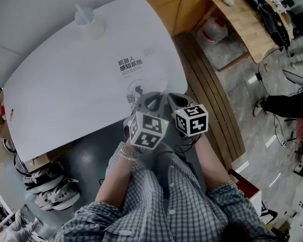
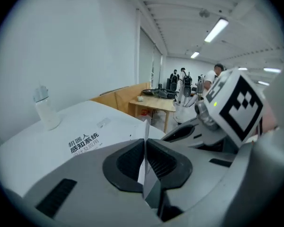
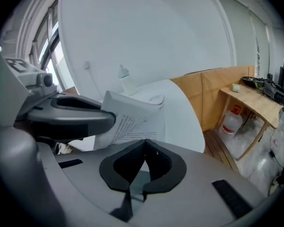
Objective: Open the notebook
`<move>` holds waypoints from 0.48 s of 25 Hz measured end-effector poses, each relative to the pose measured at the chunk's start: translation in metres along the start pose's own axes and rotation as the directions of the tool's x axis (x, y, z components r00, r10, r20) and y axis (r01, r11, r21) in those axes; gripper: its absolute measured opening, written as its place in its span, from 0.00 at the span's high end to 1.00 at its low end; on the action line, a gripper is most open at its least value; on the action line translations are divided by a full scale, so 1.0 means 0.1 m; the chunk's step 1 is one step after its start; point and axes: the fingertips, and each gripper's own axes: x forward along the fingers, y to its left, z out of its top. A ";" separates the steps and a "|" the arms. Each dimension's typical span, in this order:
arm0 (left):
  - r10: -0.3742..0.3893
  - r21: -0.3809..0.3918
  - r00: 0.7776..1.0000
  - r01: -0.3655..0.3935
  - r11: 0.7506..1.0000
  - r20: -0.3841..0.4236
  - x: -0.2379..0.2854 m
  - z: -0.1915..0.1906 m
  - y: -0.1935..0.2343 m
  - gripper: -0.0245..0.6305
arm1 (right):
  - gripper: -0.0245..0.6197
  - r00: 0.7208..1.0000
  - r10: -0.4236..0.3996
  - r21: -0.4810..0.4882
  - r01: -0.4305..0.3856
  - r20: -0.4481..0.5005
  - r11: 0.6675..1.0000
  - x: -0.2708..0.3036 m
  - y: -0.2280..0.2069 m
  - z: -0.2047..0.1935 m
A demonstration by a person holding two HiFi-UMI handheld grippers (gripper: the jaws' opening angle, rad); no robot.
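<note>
Head view shows the notebook point(image 1: 136, 77), white with dark printed characters on its cover, lying on the white round-cornered table point(image 1: 65, 84) close to the near edge, with both grippers meeting over its near end at about 5 o'clock of the tabletop. The left gripper point(image 2: 145, 141) has its jaws clamped on a thin white leaf point(image 2: 146, 126) that stands on edge between the pads. This grip looks meant to peel the cover or front pages up from the block. In the right gripper view a sheaf of printed pages point(image 3: 132, 119) is lifted and fanned at 11 o'clock of the jaws, so the opening seems under way rather than finished. The right gripper point(image 3: 144, 148) has its jaws together just below the lower edge of those pages. Nothing can be made out between them, and it is probably there to steady or press the rest of the book. A clear plastic bottle point(image 1: 86, 20) stands at the table's far side, at 11 o'clock, well apart from the work. Around the table are a wooden desk point(image 1: 247, 21) at 1 o'clock, a water jug point(image 1: 212, 32) on the floor beside it, and shoes point(image 1: 50, 185) at 8 o'clock.
</note>
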 end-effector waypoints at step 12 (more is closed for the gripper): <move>0.076 -0.178 0.995 -0.062 0.982 0.071 -0.41 0.05 0.37 0.93 | 0.93 0.994 -0.084 -0.082 0.079 -0.065 0.993 0.24 0.05 -0.13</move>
